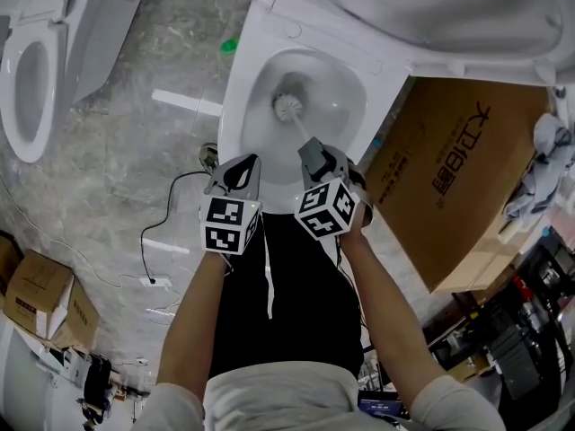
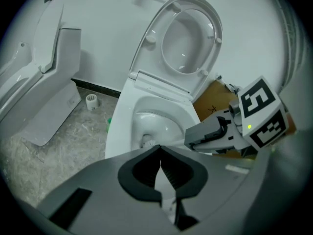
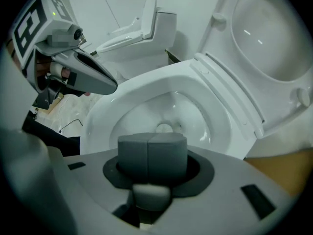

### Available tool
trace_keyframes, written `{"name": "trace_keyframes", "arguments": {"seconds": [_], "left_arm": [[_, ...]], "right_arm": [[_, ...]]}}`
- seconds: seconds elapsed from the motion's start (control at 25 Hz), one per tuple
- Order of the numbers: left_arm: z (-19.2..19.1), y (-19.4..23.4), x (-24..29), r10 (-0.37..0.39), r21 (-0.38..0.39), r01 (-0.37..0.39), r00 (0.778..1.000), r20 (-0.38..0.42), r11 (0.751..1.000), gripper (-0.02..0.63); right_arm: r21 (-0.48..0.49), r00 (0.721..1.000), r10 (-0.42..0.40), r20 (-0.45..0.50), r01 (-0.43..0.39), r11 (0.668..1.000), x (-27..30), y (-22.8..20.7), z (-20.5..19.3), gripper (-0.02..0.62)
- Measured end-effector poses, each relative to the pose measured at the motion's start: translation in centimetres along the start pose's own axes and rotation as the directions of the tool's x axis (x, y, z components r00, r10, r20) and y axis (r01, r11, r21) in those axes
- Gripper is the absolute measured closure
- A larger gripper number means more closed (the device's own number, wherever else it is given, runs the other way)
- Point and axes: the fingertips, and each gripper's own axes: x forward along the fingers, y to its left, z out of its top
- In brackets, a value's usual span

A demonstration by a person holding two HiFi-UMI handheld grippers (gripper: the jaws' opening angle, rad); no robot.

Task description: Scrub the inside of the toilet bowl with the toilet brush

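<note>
Evidently light and stiff, the toilet brush [image 1: 287,107] has its white bristle head low in the toilet bowl [image 1: 260,52]. Its thin handle slants up to the right tool [image 1: 316,157], whose jaws pinch it near the top end. That hold gives good leverage, though the smooth shaft may twist. The glazed porcelain looks hard and slick. The left tool [image 1: 235,176] hangs beside, jaws pressed together on nothing.

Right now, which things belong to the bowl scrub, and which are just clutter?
Job:
toilet brush
toilet bowl
right hand-held gripper, shut on the brush handle

Lying about:
cardboard box
second toilet
floor cable
small green item
</note>
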Motion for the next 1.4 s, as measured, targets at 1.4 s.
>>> {"name": "trace_keyframes", "arguments": {"seconds": [1.4], "left_arm": [[0.9, -6.3, 2.5, -0.096, 0.170, 0.108, 0.992, -0.081, 0.980, 0.595]], "right_arm": [[0.242, 0.996, -0.092, 0.024, 0.083, 0.967, -2.7, -6.9, -5.1, 0.448]]}}
